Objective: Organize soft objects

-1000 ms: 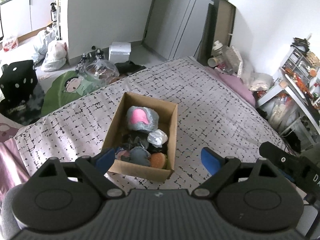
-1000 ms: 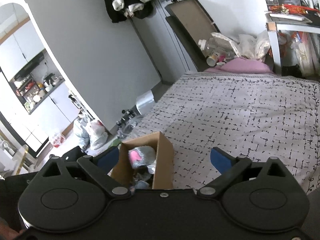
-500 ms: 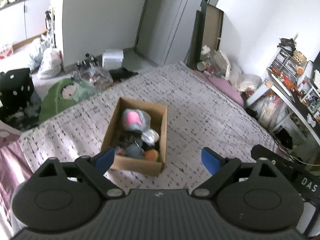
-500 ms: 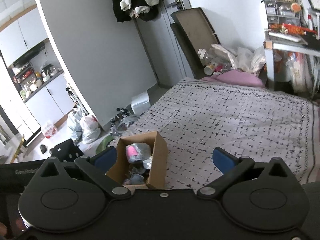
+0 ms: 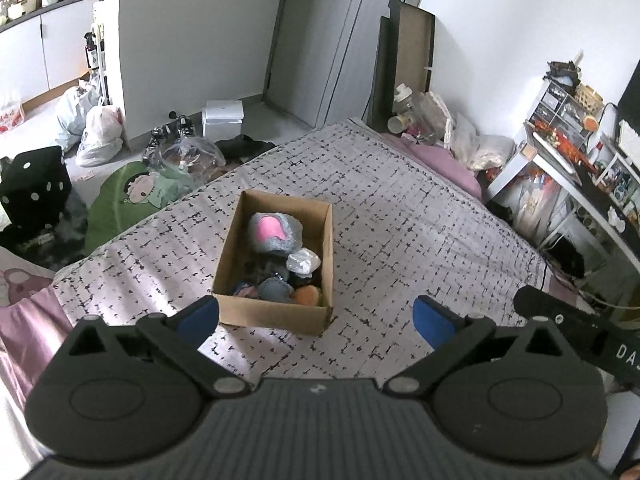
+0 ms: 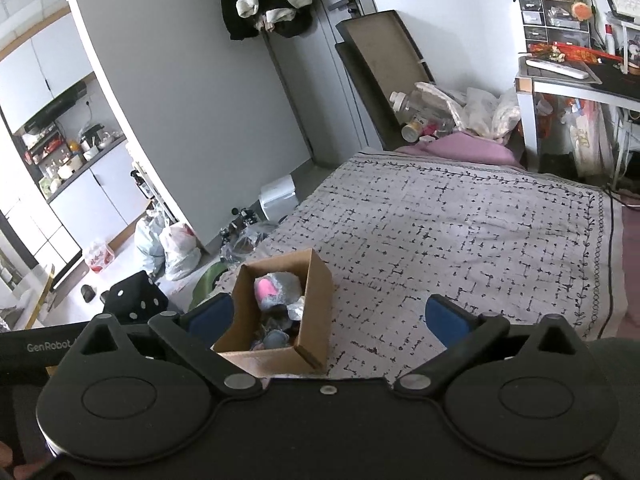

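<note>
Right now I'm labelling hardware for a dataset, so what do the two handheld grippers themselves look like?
Both are alike: the left gripper and the right gripper each have a matte black plastic body with two round discs, black angled link arms with silver pivot pins, and blue-padded fingers. The left body has a ribbed grey top. White "GenRobot" lettering shows at the right view's left edge. No cables or sleeves are visible.

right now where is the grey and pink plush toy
The grey and pink plush toy lies in the far end of the open cardboard box on the patterned bedspread, beside a crumpled white plastic piece.
</note>
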Motion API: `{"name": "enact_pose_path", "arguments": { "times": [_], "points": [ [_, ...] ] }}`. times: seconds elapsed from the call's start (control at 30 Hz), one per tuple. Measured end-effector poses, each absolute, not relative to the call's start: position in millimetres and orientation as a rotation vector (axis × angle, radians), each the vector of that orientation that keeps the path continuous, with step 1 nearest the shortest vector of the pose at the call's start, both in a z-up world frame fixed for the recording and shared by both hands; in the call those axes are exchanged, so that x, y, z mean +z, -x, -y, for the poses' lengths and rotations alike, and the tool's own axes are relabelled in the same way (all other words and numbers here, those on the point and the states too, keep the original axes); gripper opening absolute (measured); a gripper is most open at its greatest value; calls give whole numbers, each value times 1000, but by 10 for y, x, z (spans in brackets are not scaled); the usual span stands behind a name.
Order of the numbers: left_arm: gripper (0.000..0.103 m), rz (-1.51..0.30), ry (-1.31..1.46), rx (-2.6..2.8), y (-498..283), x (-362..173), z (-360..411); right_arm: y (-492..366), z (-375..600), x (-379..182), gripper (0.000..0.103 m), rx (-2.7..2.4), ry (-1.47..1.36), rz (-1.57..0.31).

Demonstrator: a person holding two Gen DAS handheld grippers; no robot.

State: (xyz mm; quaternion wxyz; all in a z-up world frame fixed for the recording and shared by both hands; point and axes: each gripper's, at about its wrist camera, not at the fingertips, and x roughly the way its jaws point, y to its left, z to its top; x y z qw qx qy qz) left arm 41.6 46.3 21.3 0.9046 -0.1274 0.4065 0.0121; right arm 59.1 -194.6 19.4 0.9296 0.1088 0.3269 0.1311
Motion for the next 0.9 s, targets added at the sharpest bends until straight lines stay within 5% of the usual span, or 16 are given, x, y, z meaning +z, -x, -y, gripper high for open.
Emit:
{"name": "enact_pose_path", "arguments": {
  "times": [0.9],
  "points": [
    [102,-834,167,28,-91,218,-498,-249,2129,243,103,283,-109,-695]
  ]
}}
